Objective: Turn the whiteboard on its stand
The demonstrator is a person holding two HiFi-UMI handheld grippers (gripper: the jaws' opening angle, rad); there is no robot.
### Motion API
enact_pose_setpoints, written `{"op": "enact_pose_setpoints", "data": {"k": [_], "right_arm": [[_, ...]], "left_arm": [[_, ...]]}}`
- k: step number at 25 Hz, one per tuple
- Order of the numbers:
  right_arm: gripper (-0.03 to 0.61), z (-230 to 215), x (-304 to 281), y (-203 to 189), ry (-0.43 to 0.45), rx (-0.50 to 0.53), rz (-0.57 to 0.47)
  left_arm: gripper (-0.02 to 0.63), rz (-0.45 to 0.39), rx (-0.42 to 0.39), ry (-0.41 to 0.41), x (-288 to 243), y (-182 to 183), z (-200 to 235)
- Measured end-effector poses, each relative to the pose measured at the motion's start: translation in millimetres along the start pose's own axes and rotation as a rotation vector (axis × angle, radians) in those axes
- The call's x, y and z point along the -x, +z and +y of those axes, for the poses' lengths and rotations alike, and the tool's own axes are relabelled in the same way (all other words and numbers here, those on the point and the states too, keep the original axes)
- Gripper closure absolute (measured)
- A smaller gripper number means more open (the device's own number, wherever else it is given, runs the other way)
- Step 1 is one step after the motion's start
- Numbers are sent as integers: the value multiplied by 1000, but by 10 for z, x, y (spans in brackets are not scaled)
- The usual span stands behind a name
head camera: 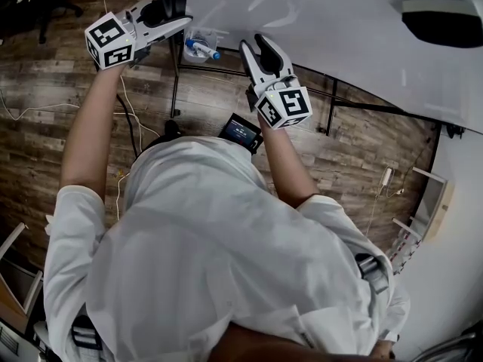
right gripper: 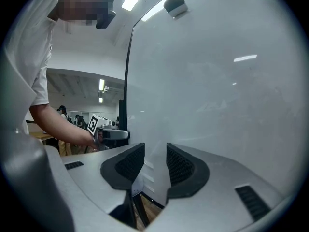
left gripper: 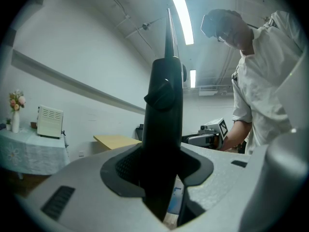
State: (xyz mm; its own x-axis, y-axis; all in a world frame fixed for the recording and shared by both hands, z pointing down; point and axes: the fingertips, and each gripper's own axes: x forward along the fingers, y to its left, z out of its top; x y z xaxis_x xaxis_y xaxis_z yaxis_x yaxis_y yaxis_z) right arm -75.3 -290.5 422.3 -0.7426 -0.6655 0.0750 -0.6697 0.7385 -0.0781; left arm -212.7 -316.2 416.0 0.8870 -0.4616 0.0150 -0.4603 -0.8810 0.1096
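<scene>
Right now I judge the turn itself is in hand: at upper left my left gripper (head camera: 177, 23) clamps the black side post (left gripper: 163, 129), and my right gripper (head camera: 254, 45) pinches the whiteboard (head camera: 339, 29) at its lower edge, upper centre. Next calls for swinging that edge steadily round

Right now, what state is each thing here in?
Large white whiteboard: tilted on its stand.
Left gripper: shut on the whiteboard's black side frame.
Right gripper: shut on the whiteboard's lower edge.
Blue-capped marker: lying in the tray.
Black eraser: clinging to the whiteboard.
</scene>
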Motion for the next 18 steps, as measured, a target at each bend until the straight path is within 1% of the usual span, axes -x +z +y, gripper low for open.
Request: {"op": "enact_pose_setpoints", "data": {"k": [1,3,18], "right_arm": [[440,133,-104,-17,4,4,3],[442,249,-192,-14,11,9,5],[442,154,-82,15,46,6,14]], "left_arm": [[430,-3,0,0,162,-15,50],[430,-6,0,3,309,-16,91],[428,8,9,24,293,39,65]]}}
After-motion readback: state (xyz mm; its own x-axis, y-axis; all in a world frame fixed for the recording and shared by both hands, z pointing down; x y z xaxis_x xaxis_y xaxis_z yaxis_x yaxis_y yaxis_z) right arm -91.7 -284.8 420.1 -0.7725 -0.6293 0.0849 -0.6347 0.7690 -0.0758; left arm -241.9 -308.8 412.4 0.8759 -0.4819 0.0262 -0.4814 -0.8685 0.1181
